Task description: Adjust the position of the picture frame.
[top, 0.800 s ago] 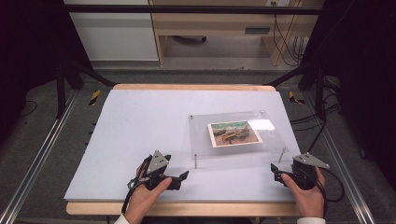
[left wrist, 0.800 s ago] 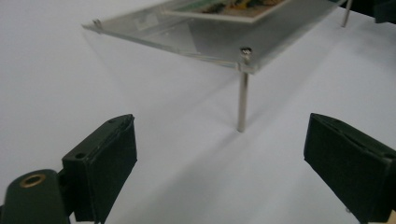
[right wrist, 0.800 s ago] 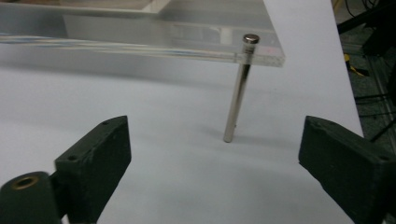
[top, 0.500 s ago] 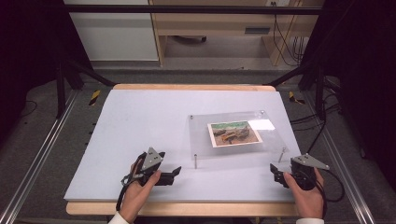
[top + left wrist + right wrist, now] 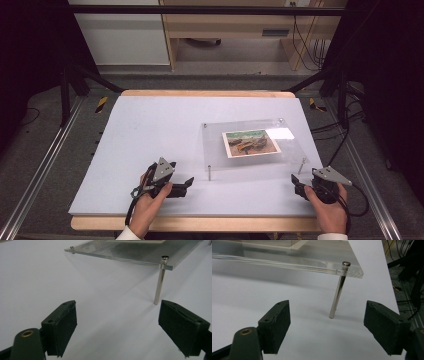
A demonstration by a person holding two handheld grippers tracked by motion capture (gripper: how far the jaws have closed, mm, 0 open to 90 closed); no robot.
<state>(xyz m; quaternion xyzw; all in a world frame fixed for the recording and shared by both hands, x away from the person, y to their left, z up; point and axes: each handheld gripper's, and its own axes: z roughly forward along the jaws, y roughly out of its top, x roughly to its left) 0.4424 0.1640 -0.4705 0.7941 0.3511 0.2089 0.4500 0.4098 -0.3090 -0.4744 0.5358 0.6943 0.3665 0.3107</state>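
Note:
A clear acrylic plate (image 5: 215,150) stands on thin metal posts at the right middle of the white table, with a picture card (image 5: 250,143) lying on it. My left gripper (image 5: 189,182) lies near the front edge, left of the plate, open and empty. In the left gripper view, the left gripper (image 5: 117,312) points at the plate (image 5: 120,255) and its near post (image 5: 160,282). My right gripper (image 5: 296,182) rests at the front right, open and empty. In the right gripper view, the right gripper (image 5: 327,310) faces the plate's corner post (image 5: 338,290), which stands a little beyond its jaws.
The white table board (image 5: 150,130) has a wooden rim at the front and back. Metal rails (image 5: 40,170) run along both sides of it. Cables (image 5: 360,200) trail off the right gripper. A pale patch (image 5: 285,133) shows on the plate beside the card.
My left gripper has shifted slightly to the left. The right gripper, the plate and the card have stayed put.

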